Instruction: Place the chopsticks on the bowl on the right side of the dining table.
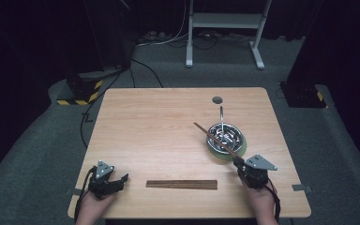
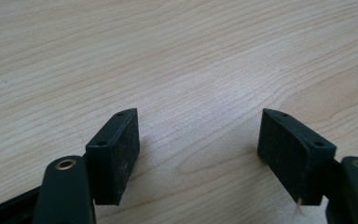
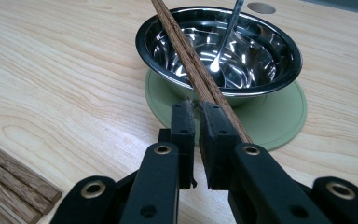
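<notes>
Right gripper [image 3: 196, 109] pinches the chopsticks [image 3: 186, 51] by 1 end over the steel bowl [image 3: 261, 56] — they could lever loose or tip it — left gripper [image 2: 198, 140] gapes empty.

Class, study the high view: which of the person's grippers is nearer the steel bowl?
Right. The right gripper sits just below the steel bowl, holding chopsticks across it; the left gripper rests far across the table.

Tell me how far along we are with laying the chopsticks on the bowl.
Done: the steel bowl sits on its green mat with a spoon inside. In hand: the right claw is shut on chopsticks that lie across the bowl's rim, not yet released. Left: more wooden sticks lie at the table's near edge, and the left claw is open and empty above bare wood.
</notes>
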`<state>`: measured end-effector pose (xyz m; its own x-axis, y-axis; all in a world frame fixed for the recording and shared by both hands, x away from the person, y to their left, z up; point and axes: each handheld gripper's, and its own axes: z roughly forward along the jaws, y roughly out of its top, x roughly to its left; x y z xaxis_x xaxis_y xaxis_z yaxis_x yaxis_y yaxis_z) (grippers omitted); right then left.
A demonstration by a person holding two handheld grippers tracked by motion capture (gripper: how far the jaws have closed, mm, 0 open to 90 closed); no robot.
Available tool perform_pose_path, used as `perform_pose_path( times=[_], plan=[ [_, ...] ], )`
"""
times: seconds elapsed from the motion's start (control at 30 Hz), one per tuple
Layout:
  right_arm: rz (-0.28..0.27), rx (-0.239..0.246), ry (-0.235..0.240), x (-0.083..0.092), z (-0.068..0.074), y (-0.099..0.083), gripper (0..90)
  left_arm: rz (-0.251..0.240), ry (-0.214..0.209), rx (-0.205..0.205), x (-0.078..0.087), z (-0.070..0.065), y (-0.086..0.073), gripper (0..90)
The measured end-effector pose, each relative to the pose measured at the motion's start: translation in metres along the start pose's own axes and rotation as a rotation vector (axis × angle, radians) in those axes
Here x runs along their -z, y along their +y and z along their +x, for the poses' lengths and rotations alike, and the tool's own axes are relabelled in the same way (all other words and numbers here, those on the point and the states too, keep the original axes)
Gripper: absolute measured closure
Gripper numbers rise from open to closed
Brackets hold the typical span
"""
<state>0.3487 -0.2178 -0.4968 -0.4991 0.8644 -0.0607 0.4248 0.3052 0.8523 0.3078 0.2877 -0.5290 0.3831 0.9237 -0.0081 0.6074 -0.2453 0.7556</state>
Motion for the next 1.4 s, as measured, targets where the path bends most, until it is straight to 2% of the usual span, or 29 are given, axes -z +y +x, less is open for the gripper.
perform_pose_path(
  times=[0.03, 0.07, 0.1, 0.13, 0.17, 0.23, 0.3, 0.47, 0.57, 0.63, 0.73, 0.9, 1.03, 1.23, 1.4],
  plan=[
    [0.001, 0.005, -0.003, -0.001, 0.001, 0.000, 83.3, -0.007, 0.005, -0.003, 0.000, -0.001, 0.000, 30.0],
    [0.000, 0.004, -0.005, -0.002, 0.002, 0.000, 83.4, -0.018, 0.028, -0.024, 0.002, -0.004, -0.001, 34.5],
    [-0.001, 0.008, 0.001, -0.003, 0.001, 0.001, 84.2, -0.019, 0.044, -0.067, 0.002, -0.006, 0.001, 39.3],
    [0.001, 0.004, 0.007, -0.004, 0.001, 0.001, 84.9, -0.014, 0.044, -0.081, 0.002, -0.007, 0.003, 40.7],
    [-0.002, 0.000, 0.000, -0.005, 0.001, 0.001, 85.3, 0.002, 0.038, -0.075, 0.001, -0.008, 0.007, 41.9],
    [-0.002, -0.004, -0.006, -0.006, 0.000, 0.002, 85.6, 0.004, 0.010, -0.038, -0.002, -0.006, 0.014, 42.3],
    [0.002, -0.013, -0.018, -0.008, -0.001, 0.002, 85.6, -0.005, -0.010, -0.019, -0.004, -0.006, 0.023, 44.0],
    [0.002, -0.029, -0.037, -0.009, -0.006, 0.001, 85.5, -0.006, -0.044, 0.012, -0.015, -0.009, 0.046, 46.9],
    [-0.005, -0.048, -0.053, -0.008, -0.012, 0.001, 85.2, -0.014, -0.057, 0.020, -0.024, -0.016, 0.057, 47.2],
    [-0.009, -0.056, -0.063, -0.008, -0.016, 0.000, 84.9, -0.018, -0.066, 0.007, -0.030, -0.023, 0.064, 47.1],
    [-0.006, -0.062, -0.074, -0.009, -0.022, 0.001, 84.5, -0.008, -0.071, -0.035, -0.041, -0.038, 0.075, 46.7],
    [0.014, -0.067, -0.081, -0.014, -0.030, 0.002, 83.7, -0.028, -0.086, -0.053, -0.055, -0.052, 0.090, 46.4],
    [0.034, -0.069, -0.081, -0.018, -0.036, 0.005, 83.0, -0.034, -0.109, -0.018, -0.065, -0.057, 0.099, 46.6],
    [0.045, -0.047, -0.098, -0.022, -0.046, 0.013, 82.8, -0.035, -0.113, -0.026, -0.077, -0.065, 0.109, 46.2],
    [0.061, -0.051, -0.110, -0.025, -0.053, 0.019, 82.7, -0.041, -0.121, -0.037, -0.082, -0.075, 0.116, 45.6]
  ],
)
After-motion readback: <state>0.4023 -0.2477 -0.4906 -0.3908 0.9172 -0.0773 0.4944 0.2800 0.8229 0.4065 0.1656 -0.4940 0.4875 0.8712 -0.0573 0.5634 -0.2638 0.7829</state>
